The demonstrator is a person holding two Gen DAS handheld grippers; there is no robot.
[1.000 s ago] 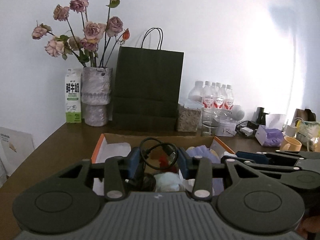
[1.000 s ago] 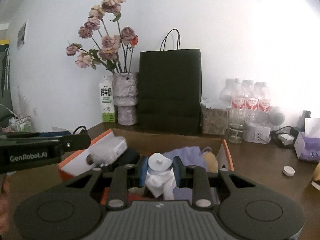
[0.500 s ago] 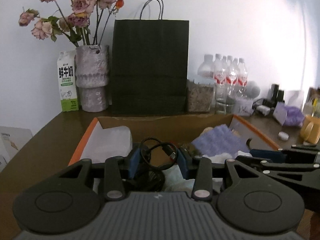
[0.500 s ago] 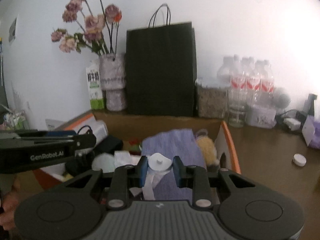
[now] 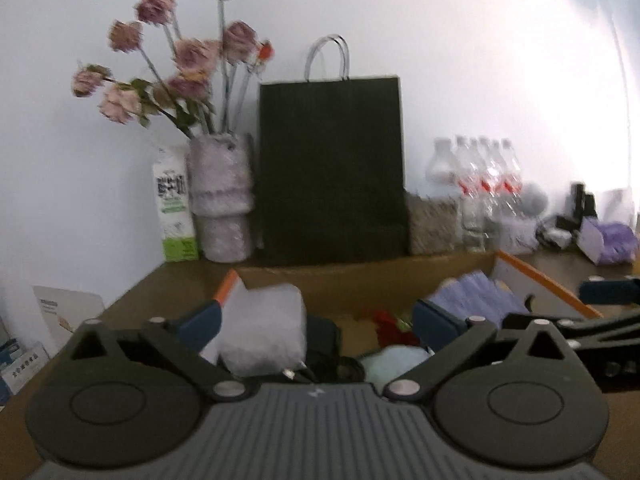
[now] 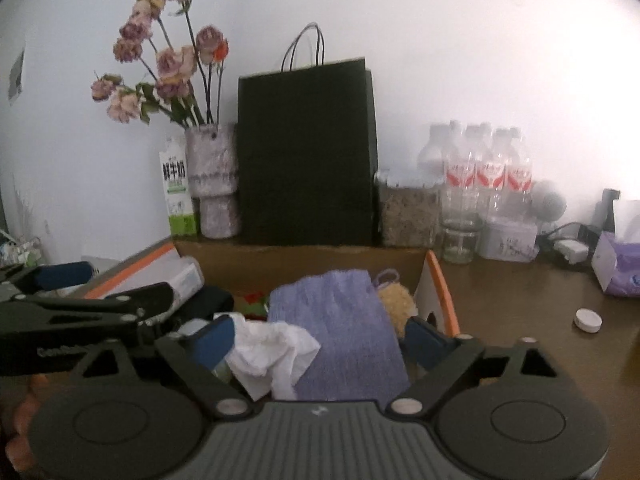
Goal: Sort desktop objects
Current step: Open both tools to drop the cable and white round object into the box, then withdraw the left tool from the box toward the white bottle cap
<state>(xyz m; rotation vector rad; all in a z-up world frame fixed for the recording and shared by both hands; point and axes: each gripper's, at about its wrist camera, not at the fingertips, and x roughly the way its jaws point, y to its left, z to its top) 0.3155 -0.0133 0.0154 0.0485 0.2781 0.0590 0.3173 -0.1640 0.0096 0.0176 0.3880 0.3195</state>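
Observation:
An open cardboard box (image 5: 360,276) with orange edges holds the sorted things. Over it my left gripper (image 5: 316,322) has its jaws opening wide, touching nothing. The black cable (image 5: 320,360) lies loose in the box below them, beside a white padded packet (image 5: 264,328) and a purple cloth (image 5: 472,296). In the right wrist view, my right gripper (image 6: 318,338) also has its jaws opening over the box (image 6: 304,256). Between them, untouched, a crumpled white tissue wad (image 6: 276,356) rests on the purple cloth (image 6: 340,320). The left gripper's arm (image 6: 80,312) shows at the left.
Behind the box stand a black paper bag (image 6: 306,152), a vase of dried roses (image 6: 212,184) and a milk carton (image 6: 176,192). Several water bottles (image 6: 488,168), a glass (image 6: 460,240), a purple tissue pack (image 6: 616,268) and a white cap (image 6: 588,320) sit at the right.
Both grippers sank toward the box and opened. The cable dropped out of the left jaws and the white tissue wad out of the right jaws, both into the box.

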